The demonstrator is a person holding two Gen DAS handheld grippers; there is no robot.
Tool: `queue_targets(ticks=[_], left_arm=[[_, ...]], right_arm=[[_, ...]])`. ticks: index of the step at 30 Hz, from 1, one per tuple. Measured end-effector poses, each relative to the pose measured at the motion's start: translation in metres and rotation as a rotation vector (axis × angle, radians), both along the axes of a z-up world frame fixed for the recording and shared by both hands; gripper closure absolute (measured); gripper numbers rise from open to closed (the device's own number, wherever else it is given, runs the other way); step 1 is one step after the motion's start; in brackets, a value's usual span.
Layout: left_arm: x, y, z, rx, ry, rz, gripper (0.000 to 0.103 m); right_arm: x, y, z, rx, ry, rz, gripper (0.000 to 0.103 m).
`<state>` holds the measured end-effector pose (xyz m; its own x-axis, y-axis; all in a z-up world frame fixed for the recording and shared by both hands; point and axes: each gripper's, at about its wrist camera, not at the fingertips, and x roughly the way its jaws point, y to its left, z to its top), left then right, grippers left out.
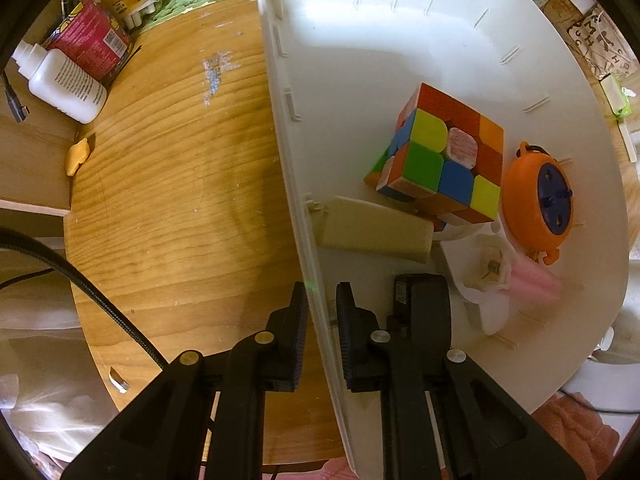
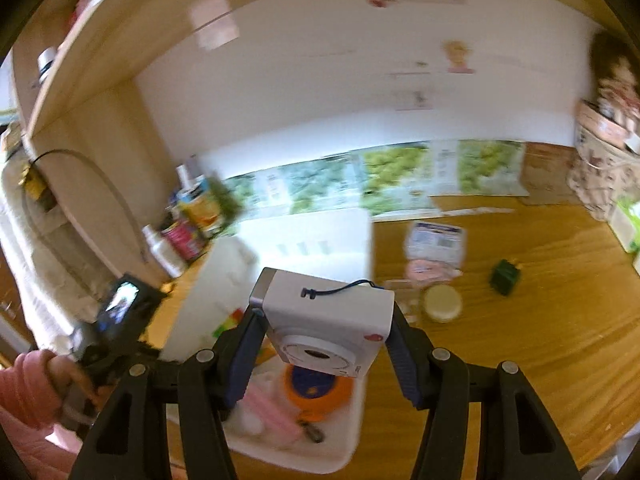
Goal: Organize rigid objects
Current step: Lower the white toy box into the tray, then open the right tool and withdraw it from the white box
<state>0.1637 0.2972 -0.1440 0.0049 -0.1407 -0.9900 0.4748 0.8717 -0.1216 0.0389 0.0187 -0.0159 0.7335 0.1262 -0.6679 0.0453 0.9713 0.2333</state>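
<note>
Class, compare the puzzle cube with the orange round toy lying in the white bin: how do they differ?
The puzzle cube is boxy with many-coloured squares; the orange round toy is a disc with a blue centre. The cube looks bigger than the toy. The cube sits tilted; the toy lies flat. Both rest inside the white bin.

Smooth white plastic bin [image 1: 400,60], grained wood table [image 1: 180,200]
</note>
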Motion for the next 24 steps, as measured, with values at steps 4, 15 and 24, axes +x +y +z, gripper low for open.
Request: queue_targets(ticks=[4, 15, 24], left_arm=[[0.0, 0.001, -0.002, 0.002, 0.015, 0.024, 0.094], [-0.014, 0.003, -0.001, 0.019, 0.013, 0.061, 0.097], [-0.03, 0.004, 0.003, 0.038, 0.001, 0.08, 0.097]], right_arm=[[0.003, 0.025, -0.001, -0.001, 0.026, 0.075, 0.044], [0.013, 0.063, -0.021, -0.026, 0.137, 0.173, 0.043], [0.027, 0.062, -0.031, -0.007, 0.204, 0.155, 0.039]])
